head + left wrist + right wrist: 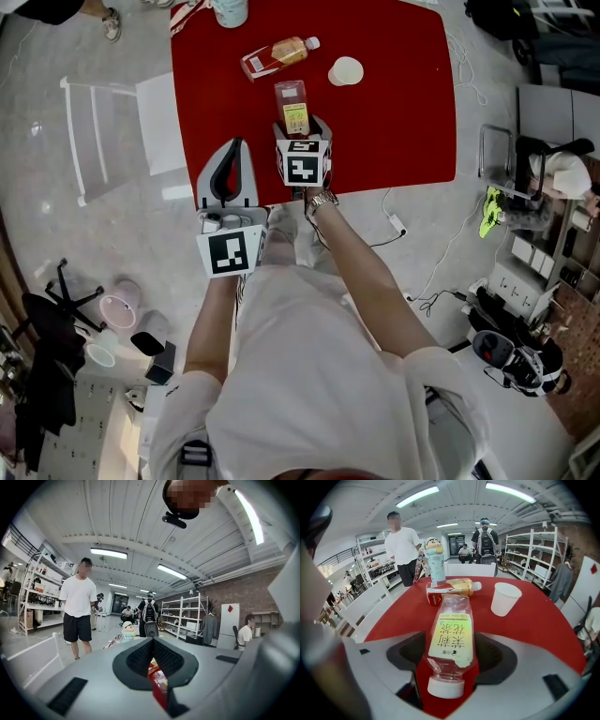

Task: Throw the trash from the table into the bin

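On red table (403, 94), bottle (451, 634) clamped in R tool (450, 654); L tool (152, 662) jaws together.

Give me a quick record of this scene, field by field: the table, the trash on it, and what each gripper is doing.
table: red top
trash on table: empty clear bottle, lying down; bottle with amber drink, lying down; white paper cup, upright
also on table: cartoon tumbler, upright at the far edge
right gripper: jaws against both sides of the empty clear bottle, cap toward the gripper
left gripper: jaws together, nothing held, by the table's near left corner
bin: not identified in these views
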Demonstrator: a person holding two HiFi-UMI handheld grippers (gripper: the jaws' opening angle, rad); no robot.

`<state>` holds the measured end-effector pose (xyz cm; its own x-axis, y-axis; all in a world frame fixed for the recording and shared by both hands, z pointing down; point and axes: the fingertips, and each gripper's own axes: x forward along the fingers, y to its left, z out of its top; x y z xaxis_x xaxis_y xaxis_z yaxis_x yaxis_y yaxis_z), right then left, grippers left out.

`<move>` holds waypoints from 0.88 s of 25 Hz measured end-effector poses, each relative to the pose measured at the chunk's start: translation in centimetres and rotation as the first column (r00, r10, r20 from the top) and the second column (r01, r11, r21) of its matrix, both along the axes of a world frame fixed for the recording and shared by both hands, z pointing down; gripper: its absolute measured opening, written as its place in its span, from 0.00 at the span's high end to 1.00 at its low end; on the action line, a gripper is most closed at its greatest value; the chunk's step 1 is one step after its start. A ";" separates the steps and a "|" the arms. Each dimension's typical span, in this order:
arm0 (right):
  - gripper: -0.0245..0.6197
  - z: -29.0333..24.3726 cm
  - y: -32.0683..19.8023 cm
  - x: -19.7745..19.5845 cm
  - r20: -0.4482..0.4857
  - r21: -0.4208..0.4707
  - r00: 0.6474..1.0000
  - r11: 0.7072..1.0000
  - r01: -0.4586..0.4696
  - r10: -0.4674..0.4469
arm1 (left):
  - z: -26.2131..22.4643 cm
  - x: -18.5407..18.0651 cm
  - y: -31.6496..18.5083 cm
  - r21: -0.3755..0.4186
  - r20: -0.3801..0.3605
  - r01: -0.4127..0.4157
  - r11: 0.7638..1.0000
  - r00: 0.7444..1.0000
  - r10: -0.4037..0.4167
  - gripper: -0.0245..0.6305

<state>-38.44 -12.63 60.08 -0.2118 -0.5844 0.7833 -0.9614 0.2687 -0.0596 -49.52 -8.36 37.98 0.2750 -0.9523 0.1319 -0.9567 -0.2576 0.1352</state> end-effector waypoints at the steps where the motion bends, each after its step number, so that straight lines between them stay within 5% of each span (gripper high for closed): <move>1: 0.44 -0.4 0.1 0.3 0.004 0.008 1.000 1.000 -0.003 0.003 | -0.2 0.2 0.0 0.007 0.001 -0.003 1.000 1.000 0.003 0.96; 13: 0.45 -7.8 1.4 6.5 0.030 0.153 0.998 0.986 -0.067 0.063 | -2.1 6.1 1.3 0.034 -0.022 -0.088 0.996 0.996 0.089 0.96; 22: 0.45 -15.0 4.0 14.1 0.082 0.305 0.988 0.940 -0.150 0.131 | -4.2 13.6 3.5 0.080 -0.005 -0.178 0.981 0.984 0.179 0.96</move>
<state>-24.31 -8.63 45.11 -0.1506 -0.8232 0.5474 -0.9880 0.1452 -0.0534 -35.95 -4.89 33.82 0.4425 -0.8952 0.0540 -0.8930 -0.4342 0.1187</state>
